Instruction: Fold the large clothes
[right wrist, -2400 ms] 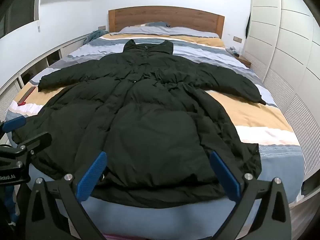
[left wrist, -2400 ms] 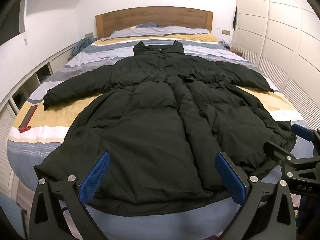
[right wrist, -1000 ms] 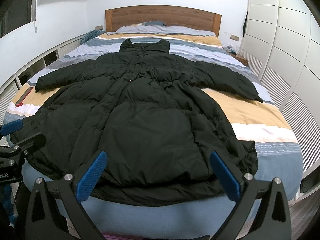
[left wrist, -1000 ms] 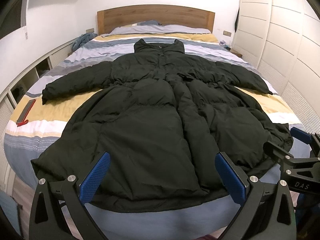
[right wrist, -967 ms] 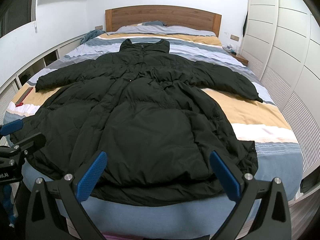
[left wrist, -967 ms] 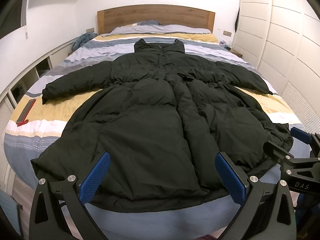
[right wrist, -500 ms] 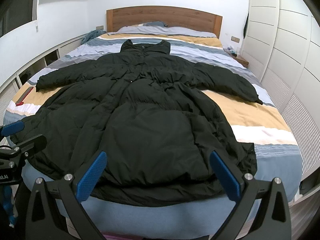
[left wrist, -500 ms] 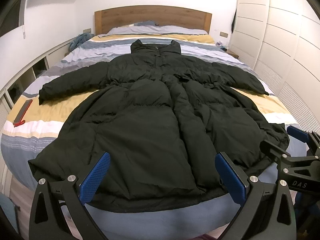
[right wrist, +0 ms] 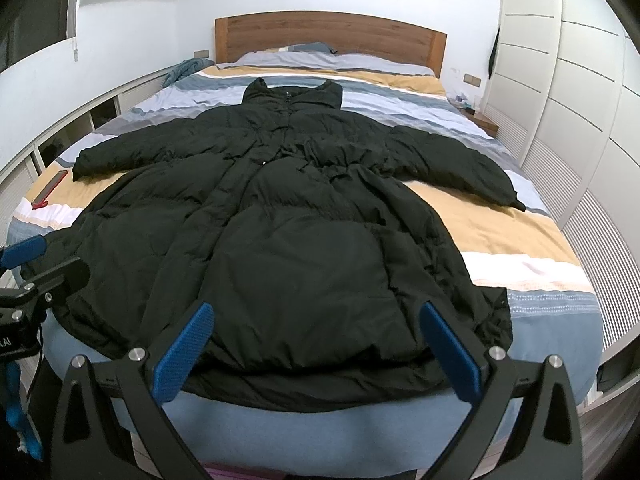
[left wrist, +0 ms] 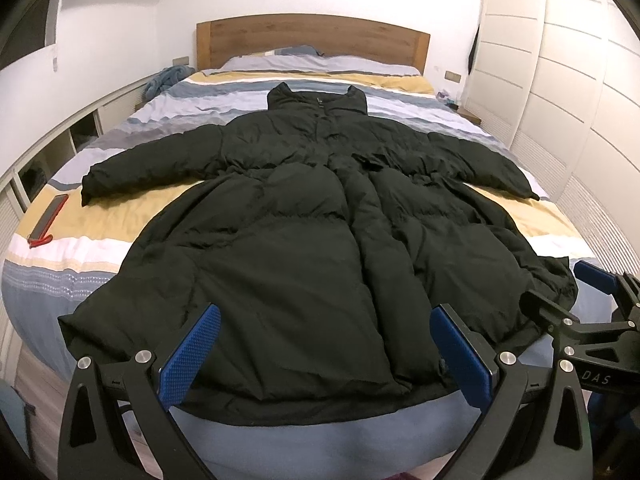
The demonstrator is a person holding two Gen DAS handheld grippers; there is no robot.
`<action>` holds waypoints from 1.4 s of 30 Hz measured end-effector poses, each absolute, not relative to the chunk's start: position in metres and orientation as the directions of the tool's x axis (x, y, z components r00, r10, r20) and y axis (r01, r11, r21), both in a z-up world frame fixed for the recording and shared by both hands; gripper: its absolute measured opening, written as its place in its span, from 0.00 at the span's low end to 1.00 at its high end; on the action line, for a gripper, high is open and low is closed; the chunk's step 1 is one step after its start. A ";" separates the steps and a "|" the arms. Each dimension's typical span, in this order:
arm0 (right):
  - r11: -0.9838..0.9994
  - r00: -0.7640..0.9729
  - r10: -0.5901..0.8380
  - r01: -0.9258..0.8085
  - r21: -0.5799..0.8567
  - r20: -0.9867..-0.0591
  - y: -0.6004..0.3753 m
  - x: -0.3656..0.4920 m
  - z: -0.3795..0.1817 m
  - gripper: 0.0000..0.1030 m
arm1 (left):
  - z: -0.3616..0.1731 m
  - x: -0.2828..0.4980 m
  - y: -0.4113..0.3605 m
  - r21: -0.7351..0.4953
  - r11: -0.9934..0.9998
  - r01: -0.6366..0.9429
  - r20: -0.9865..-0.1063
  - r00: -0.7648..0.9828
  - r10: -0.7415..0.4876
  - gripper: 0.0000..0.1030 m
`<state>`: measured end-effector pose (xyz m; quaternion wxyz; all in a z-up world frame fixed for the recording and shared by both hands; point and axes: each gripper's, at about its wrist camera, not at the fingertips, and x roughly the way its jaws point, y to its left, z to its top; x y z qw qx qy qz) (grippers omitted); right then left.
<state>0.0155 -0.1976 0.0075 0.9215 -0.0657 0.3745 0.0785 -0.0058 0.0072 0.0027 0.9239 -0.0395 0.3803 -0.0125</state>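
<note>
Left gripper (left wrist: 325,350): held level and pointing forward, jaws spread wide, blue fingertips (left wrist: 190,350) gripping nothing. Right gripper (right wrist: 316,350): same pose, jaws equally wide, blue fingertips (right wrist: 450,350) empty. The two sit side by side, each showing at the edge of the other's view.

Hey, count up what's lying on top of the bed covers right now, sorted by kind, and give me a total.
Black puffer coat: 1
Pillows at the headboard: cannot tell how many
Flat grey-and-red item near the bed's left edge: 1
Total that can be counted: 2
</note>
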 end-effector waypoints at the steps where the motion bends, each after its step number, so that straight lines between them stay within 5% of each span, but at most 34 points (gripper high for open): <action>1: 0.979 0.706 0.094 -0.192 -0.062 -0.701 -0.198 0.016 0.008 1.00 | 0.002 -0.005 0.007 -0.082 0.997 -0.005 -0.707 0.705 -0.055 0.99; 24: 0.978 0.740 0.083 -0.189 -0.088 -0.667 -0.207 0.024 0.047 1.00 | 0.040 0.019 0.013 -0.092 0.995 0.038 -0.724 0.684 -0.093 0.99; 37: 0.988 0.852 0.132 -0.156 -0.004 -0.506 -0.244 0.131 0.189 1.00 | 0.187 0.126 0.068 -0.048 0.993 -0.105 -0.521 0.851 0.065 0.99; 42: 0.995 0.857 0.092 -0.056 0.084 -0.508 -0.288 0.198 0.200 1.00 | 0.176 0.170 0.085 -0.018 0.978 -0.206 -0.510 0.843 0.168 0.99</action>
